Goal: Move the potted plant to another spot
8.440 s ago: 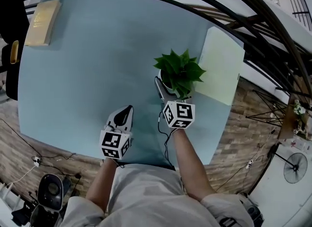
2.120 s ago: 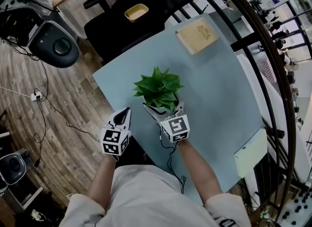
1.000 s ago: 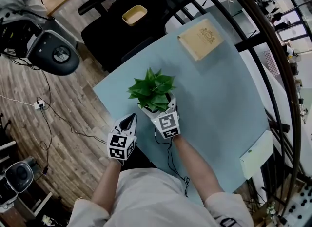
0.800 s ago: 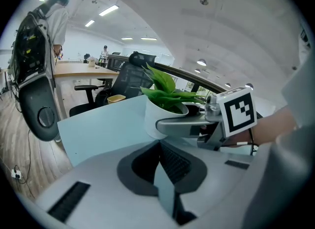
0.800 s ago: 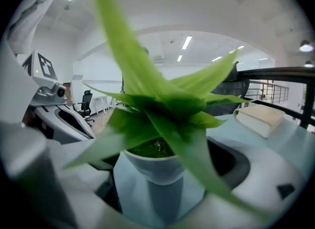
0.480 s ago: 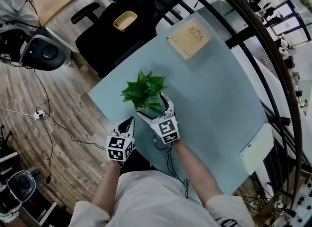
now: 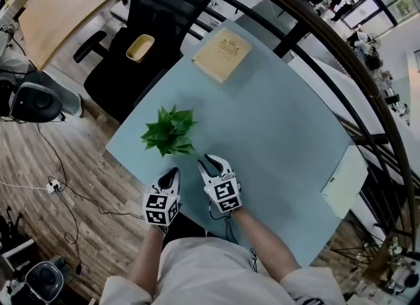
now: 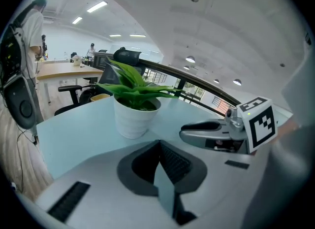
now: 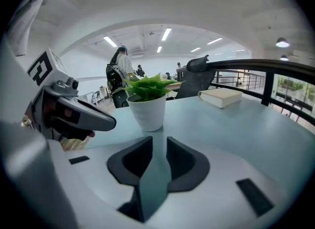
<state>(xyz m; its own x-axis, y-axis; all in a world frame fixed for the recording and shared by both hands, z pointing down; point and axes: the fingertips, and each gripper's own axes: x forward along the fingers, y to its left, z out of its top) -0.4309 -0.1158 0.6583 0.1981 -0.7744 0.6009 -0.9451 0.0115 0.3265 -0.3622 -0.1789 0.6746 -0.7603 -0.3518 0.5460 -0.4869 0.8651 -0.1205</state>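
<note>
The potted plant (image 7: 169, 133), green leaves in a white pot (image 8: 135, 117), stands free on the light blue table (image 7: 275, 126) near its left corner. The pot (image 9: 150, 111) is upright, a short way beyond both grippers. My right gripper (image 7: 209, 162) sits just right of the plant and apart from it. Its jaws (image 9: 159, 137) have just been closing; a narrow gap shows between them and nothing is in it. The left gripper (image 7: 173, 176) hovers at the table's near edge below the plant, its jaws (image 8: 158, 142) shut and empty.
A tan book (image 7: 222, 54) lies at the table's far side. A pale green pad (image 7: 344, 180) sits at the right edge. A black office chair (image 7: 151, 28) with a yellow bowl (image 7: 140, 46) stands beyond the left edge. A dark railing (image 7: 341, 48) curves past.
The right gripper's wide jaws were around the pot; now it has drawn back toward me and its jaws have narrowed. The plant stays on the table. The left gripper drifted slightly.
</note>
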